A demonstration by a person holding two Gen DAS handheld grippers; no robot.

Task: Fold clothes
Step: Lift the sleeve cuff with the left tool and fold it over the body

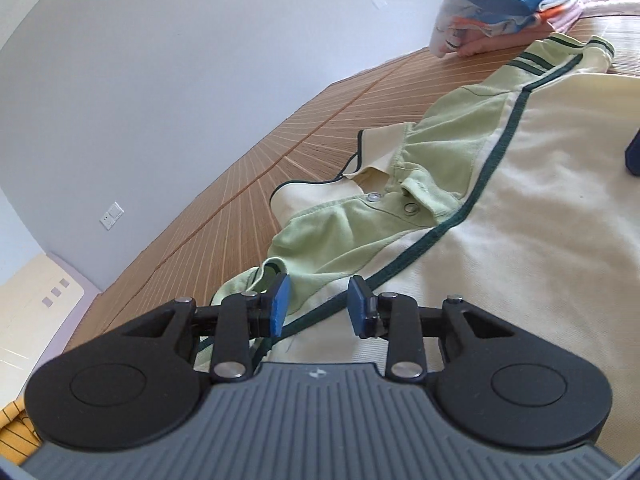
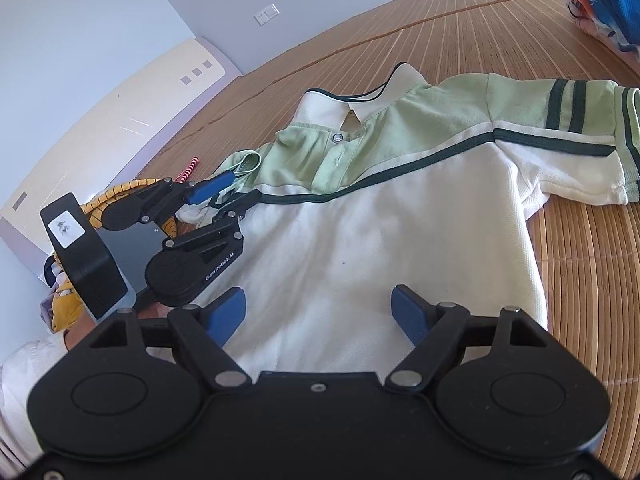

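A cream polo shirt (image 2: 360,240) with a light green yoke, dark green stripes and a buttoned collar (image 1: 376,200) lies front up on a bamboo mat. My left gripper (image 1: 318,304) is open at the shirt's left shoulder. The crumpled green sleeve (image 1: 248,280) and a dark stripe sit between its blue pads (image 1: 280,304). In the right wrist view the left gripper (image 2: 222,198) straddles that sleeve. My right gripper (image 2: 318,312) hangs wide open over the cream belly of the shirt, holding nothing. The other sleeve (image 2: 576,136) lies spread flat.
A stack of folded clothes (image 1: 508,0) with a blue one on top sits at the far end of the bamboo mat (image 1: 280,128). A yellow striped garment (image 2: 120,196) lies heaped behind the left gripper. A white wall and a cream headboard (image 2: 120,120) border the mat.
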